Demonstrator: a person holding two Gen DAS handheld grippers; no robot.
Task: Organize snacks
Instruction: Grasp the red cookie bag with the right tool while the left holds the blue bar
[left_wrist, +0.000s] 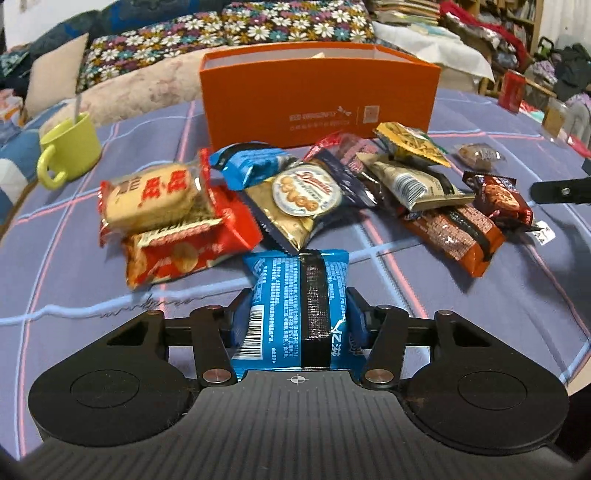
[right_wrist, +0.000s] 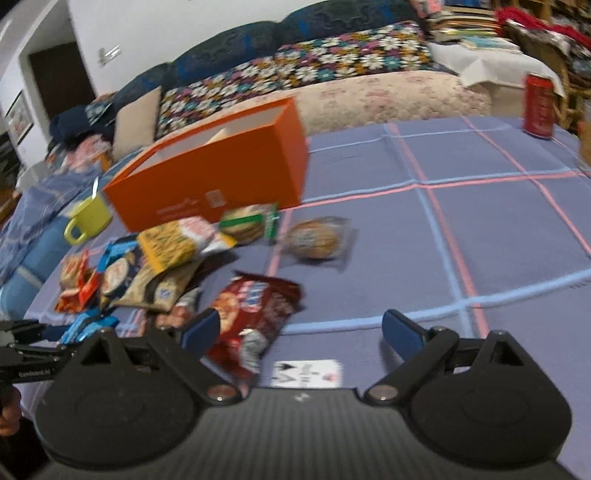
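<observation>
left gripper (left_wrist: 295, 325) clamps the blue snack packet (left_wrist: 291, 306) by its sides, low on the checked cloth (left_wrist: 74, 280) in front of the snack pile. best to lift straight up, then carry it over the orange box (left_wrist: 317, 96) behind. right gripper (right_wrist: 301, 332) hangs wide open, empty, beside the red cookie packet (right_wrist: 255, 314).

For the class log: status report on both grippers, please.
Left gripper shut on blue snack packet. Right gripper open, empty. Orange box beyond snack pile.
</observation>
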